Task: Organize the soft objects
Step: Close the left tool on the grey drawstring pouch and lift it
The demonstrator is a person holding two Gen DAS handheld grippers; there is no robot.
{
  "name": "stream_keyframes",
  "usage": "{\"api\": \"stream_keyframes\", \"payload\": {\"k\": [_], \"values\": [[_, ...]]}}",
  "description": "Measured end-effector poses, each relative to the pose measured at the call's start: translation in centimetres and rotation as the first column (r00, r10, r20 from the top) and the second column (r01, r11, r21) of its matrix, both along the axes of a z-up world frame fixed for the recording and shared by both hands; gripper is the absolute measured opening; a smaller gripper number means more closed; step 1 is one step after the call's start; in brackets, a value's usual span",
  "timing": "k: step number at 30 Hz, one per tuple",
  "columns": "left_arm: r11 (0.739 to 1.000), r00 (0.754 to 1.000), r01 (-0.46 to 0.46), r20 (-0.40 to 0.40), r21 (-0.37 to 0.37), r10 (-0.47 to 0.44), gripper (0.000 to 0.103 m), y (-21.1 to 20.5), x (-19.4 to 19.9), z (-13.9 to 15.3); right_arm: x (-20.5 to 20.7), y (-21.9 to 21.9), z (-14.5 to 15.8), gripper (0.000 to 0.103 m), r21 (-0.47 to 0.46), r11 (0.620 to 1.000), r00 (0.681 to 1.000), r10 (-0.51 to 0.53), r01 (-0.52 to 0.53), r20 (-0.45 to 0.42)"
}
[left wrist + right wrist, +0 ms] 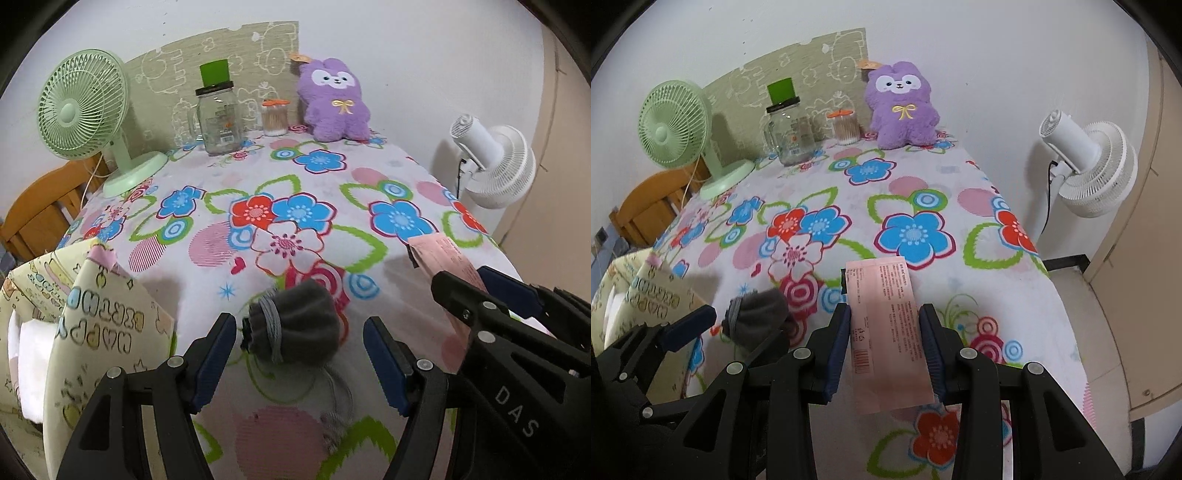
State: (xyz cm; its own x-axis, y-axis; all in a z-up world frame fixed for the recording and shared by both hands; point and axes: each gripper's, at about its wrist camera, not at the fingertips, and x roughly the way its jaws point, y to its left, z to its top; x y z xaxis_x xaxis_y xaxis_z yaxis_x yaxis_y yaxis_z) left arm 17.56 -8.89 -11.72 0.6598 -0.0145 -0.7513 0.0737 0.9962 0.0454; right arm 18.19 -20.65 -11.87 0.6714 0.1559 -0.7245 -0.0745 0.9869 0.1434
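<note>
Gray pouch (295,325) on floral cloth (317,221) — white wall (406,55) behind.

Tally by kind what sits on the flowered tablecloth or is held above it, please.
Fans: 1, green desk fan
Jars: 2, glass mug jar, small swab jar
Plush toys: 1, purple
Pouches: 1, grey drawstring
Packets: 1, pink flat
Total: 6
</note>
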Motion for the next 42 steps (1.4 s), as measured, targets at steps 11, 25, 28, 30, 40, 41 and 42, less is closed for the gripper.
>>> {"api": "stream_keyframes", "payload": {"k": [11, 25, 28, 30, 40, 41, 42], "values": [[0.999, 1.0, -0.026, -0.002, -0.031, 0.026, 0.074, 0.3, 2.0, -1.1, 1.8, 0.3, -0.6, 0.041, 0.014, 1.0, 1.0, -0.016, 0.016, -0.008], [0.999, 0.999, -0.016, -0.047, -0.029, 0.015, 0.064, 0.0, 2.7, -2.3, 2.5, 0.7, -1.8, 0.041, 0.002, 1.0, 0.999, -0.015, 0.015, -0.042], [1.0, 0.999, -0.01, -0.049, -0.028, 0.008, 0.062, -0.2, 2.4, -2.3, 2.4, 0.9, -1.8, 0.041, -0.006, 1.0, 0.999, -0.011, 0.011, -0.041], [0.999, 0.999, -0.001, -0.054, -0.032, -0.001, 0.062, -0.3, 2.2, -2.3, 2.2, 1.0, -1.7, 0.041, -0.003, 1.0, 0.999, -0.009, 0.008, -0.042], [0.999, 0.999, 0.021, -0.046, -0.041, -0.023, 0.058, -0.6, 0.5, -1.1, 0.5, 1.0, -0.5, 0.041, 0.002, 1.0, 1.0, -0.009, 0.009, -0.014], [0.999, 0.999, 0.022, -0.041, -0.042, -0.024, 0.058, -0.6, 0.3, -0.9, 0.4, 1.1, -0.4, 0.041, 0.002, 1.0, 1.0, -0.009, 0.009, -0.011], [0.999, 0.999, 0.023, -0.033, -0.042, -0.025, 0.058, -0.5, 0.0, -0.7, 0.1, 1.1, -0.1, 0.041, 0.003, 1.0, 1.0, -0.008, 0.008, -0.006]]}}
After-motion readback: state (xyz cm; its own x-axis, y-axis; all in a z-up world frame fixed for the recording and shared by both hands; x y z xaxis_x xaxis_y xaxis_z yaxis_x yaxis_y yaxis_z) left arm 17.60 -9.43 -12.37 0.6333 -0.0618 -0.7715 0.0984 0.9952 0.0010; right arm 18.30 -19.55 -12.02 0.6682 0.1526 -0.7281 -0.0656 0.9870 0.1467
